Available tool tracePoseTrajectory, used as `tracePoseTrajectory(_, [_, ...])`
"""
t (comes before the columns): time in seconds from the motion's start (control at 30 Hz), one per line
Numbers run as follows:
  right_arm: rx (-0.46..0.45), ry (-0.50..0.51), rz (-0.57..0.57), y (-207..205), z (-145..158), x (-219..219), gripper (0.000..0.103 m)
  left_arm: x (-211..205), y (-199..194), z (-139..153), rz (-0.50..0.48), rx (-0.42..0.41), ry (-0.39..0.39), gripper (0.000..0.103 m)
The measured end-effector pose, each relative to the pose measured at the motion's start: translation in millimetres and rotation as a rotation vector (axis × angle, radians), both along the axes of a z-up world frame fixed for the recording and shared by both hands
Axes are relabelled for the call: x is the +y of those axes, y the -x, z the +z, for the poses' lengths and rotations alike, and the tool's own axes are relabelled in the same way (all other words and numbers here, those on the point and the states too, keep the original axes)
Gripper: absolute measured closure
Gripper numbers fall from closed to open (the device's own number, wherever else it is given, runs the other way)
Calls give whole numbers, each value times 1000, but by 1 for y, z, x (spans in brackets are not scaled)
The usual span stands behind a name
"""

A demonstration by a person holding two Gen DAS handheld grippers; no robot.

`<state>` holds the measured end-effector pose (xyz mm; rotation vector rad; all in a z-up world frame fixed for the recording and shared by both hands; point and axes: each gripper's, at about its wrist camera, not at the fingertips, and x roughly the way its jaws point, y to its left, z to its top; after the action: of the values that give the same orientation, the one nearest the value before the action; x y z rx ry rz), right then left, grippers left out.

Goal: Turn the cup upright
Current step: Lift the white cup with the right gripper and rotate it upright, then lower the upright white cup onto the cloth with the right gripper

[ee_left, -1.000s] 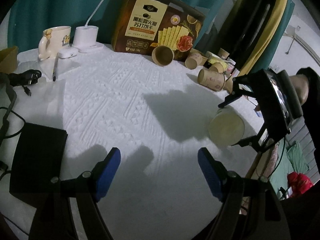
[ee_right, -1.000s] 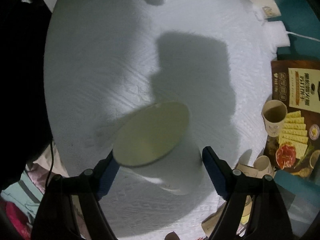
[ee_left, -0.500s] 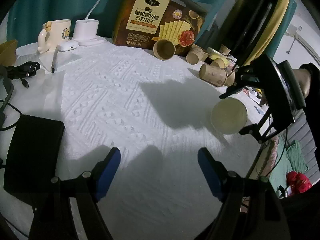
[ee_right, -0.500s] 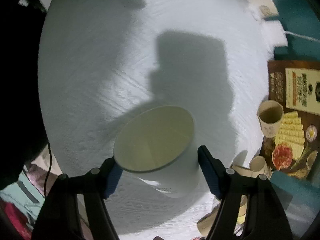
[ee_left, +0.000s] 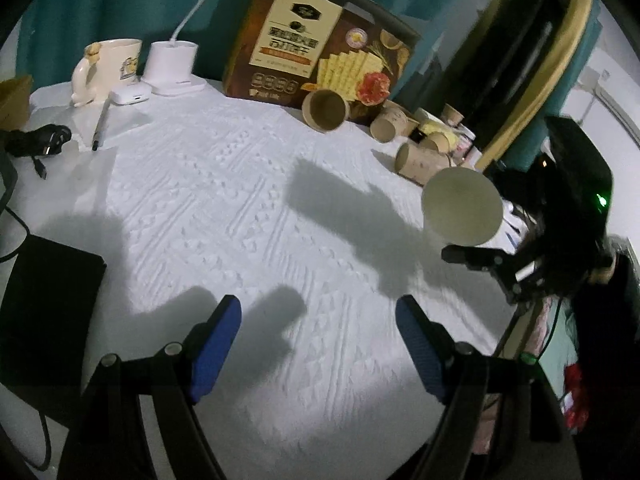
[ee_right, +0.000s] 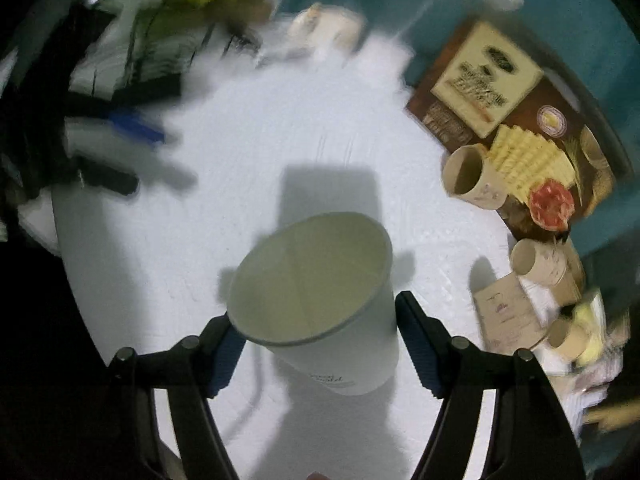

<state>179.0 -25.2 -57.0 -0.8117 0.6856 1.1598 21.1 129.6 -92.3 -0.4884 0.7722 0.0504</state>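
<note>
cup [ee_right: 320, 300], plain white paper, mouth open toward camera, tilted between blue fingers [ee_right: 416, 344].

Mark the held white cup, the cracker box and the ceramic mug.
white cup [ee_right: 320, 280]: right wrist view, inside of its open mouth.
cracker box [ee_left: 296, 40]: left wrist view, cream label on the front.
ceramic mug [ee_left: 116, 64]: left wrist view, outer wall beside the handle.
</note>
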Motion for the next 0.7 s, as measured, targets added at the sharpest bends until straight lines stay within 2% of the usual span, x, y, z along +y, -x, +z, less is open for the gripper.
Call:
tracePoseTrajectory(0.1, [55,-135,-151,-5,-1,-4,34,4,0,2,35,4,-1,23])
tracePoseTrajectory(0.23, [97,-249,-205,1,2,-9,34,7,-1,5,53,7,-17,23])
tracePoseTrajectory(0.3, [108,-287,-249,0,1,-11,34,7,-1,6,54,-4,-13,23])
tracePoseTrajectory(0.53, [262,-446,-466,-31,-18,-36,34,5,-2,7,53,-24,5,23])
tracePoseTrajectory(0.7, [328,-497,-539,-42,-30,-47,34,6,-7,4,37,-8,-3,23])
